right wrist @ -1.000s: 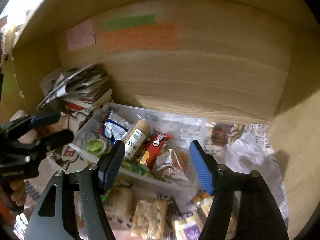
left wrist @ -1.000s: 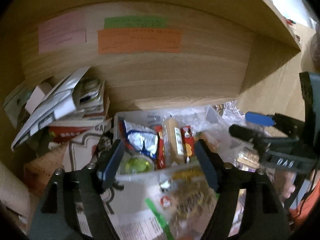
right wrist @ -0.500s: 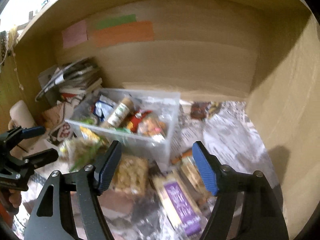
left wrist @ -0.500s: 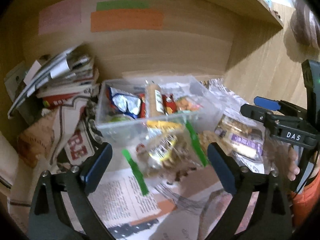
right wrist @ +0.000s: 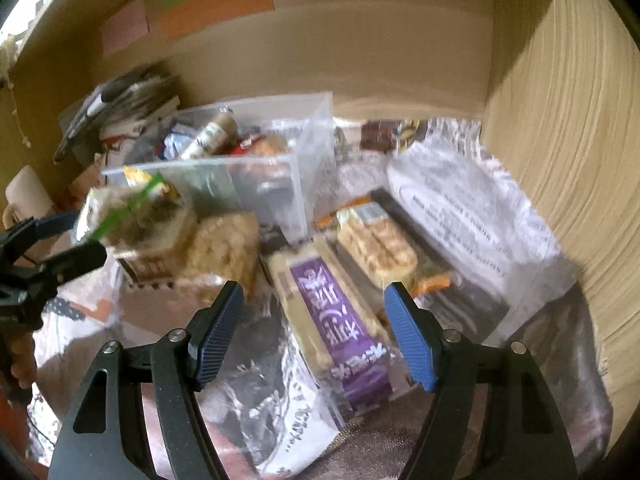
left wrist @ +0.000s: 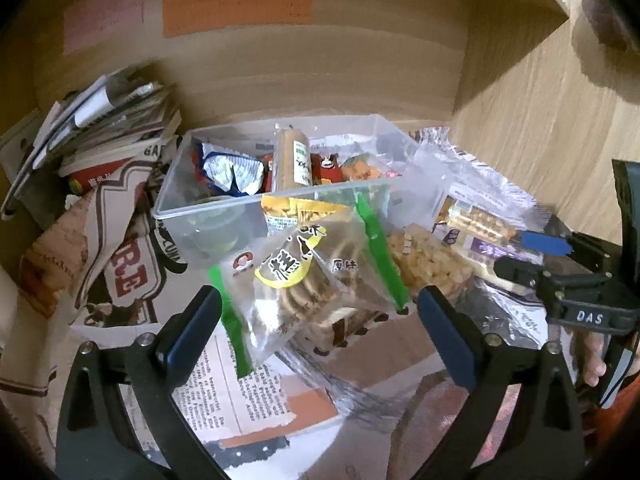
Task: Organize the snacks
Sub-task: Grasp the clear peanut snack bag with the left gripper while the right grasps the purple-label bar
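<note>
A clear plastic bin [left wrist: 216, 208] holds several snack packs; it also shows in the right wrist view [right wrist: 276, 168]. A clear cookie bag with green edges [left wrist: 316, 280] leans on its front wall. My left gripper [left wrist: 320, 332] is open and empty, just in front of that bag. My right gripper [right wrist: 316, 328] is open and empty over a purple-labelled snack pack [right wrist: 340, 320]. A nut bar [right wrist: 376, 248] and a puffed snack block [right wrist: 224, 248] lie beside the purple pack. My right gripper also appears in the left wrist view [left wrist: 532, 256].
Newspaper [right wrist: 460, 208] covers the shelf floor. A stack of magazines and papers [left wrist: 104, 128] sits at the back left. Wooden walls close the back and right side [right wrist: 568, 128]. Coloured paper notes [left wrist: 236, 8] are stuck on the back wall.
Both grippers have pulled back from over the bin toward the front of the shelf. The loose packs in front of the bin now fill the views. Both stay open.
</note>
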`<control>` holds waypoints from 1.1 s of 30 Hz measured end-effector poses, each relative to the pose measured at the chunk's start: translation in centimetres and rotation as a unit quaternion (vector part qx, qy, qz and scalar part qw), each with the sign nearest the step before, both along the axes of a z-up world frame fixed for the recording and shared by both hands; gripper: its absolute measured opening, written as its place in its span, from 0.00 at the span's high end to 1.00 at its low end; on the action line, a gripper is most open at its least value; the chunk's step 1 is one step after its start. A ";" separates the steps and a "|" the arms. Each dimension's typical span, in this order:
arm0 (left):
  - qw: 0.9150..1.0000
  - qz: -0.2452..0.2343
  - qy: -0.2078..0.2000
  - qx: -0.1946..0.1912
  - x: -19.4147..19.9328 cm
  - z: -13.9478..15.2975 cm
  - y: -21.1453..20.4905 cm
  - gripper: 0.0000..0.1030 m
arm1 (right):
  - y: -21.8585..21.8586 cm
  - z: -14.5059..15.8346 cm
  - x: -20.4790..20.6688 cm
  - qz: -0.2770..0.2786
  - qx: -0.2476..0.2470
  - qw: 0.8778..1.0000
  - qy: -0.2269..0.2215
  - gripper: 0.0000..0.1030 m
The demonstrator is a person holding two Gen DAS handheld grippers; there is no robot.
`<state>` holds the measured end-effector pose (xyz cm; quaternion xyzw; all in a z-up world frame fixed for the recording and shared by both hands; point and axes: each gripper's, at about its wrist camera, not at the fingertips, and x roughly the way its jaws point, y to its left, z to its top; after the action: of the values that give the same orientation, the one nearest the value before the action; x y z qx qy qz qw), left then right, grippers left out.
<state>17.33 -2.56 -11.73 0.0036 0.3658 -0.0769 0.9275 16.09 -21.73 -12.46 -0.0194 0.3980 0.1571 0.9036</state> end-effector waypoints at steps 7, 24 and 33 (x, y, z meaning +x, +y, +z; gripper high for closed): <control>1.000 0.018 0.012 -0.002 2.1 -0.7 0.2 0.03 | -0.3 -1.4 1.0 0.009 0.005 1.000 0.028 0.32; 0.999 0.029 0.012 -0.033 3.7 -2.2 2.0 0.34 | 0.1 -2.3 2.0 0.025 0.000 0.999 0.038 0.59; 0.999 0.027 -0.022 -0.035 1.8 -0.1 2.6 0.38 | 0.2 -1.1 0.7 0.025 0.017 0.999 0.023 0.59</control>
<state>19.16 0.01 -11.85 -0.0373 0.3421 -0.0643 0.9367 16.78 -21.57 -13.61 -0.0104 0.4149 0.1867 0.8904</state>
